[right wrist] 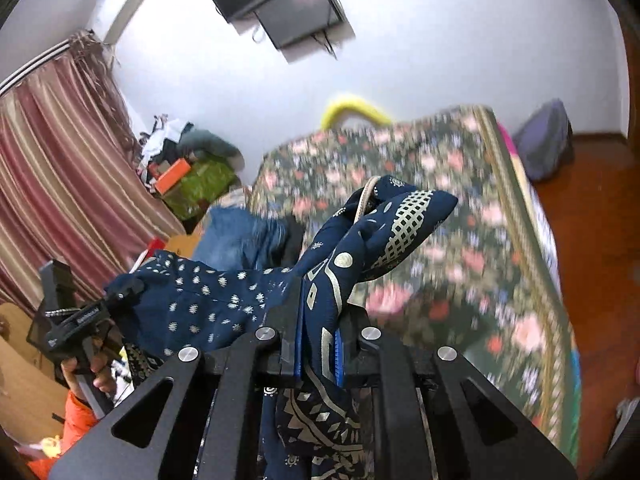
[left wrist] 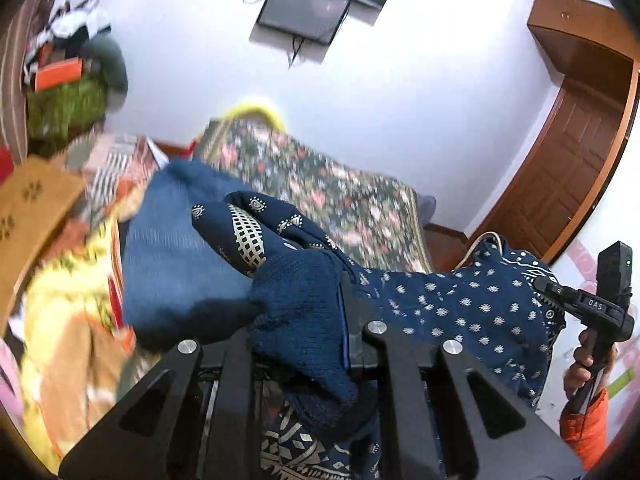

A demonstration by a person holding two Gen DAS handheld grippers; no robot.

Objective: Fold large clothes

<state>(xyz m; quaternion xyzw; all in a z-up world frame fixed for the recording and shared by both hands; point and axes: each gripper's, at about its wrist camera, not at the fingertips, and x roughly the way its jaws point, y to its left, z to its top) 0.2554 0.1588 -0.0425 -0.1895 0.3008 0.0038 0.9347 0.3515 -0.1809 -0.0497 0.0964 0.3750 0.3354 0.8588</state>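
— Left wrist view: fingertips of left gripper (left wrist: 316, 312) buried under bunched navy printed garment (left wrist: 460, 304); bedding at left smeared by blur.

— Right wrist view: floral bedspread (right wrist: 440, 240) blurred; garment's lower length cut off at bottom edge; clutter at left too small to identify.

Both pics were bright w/ soft, even room light; no hard shadows, no glare. The white wall (left wrist: 400, 92) looked a bit blue. Stuff close to the jaws was sharp. The flowery bed cover (right wrist: 460, 240) past the jaws was smeared by motion blur. Edges bent round & went black in the corners.
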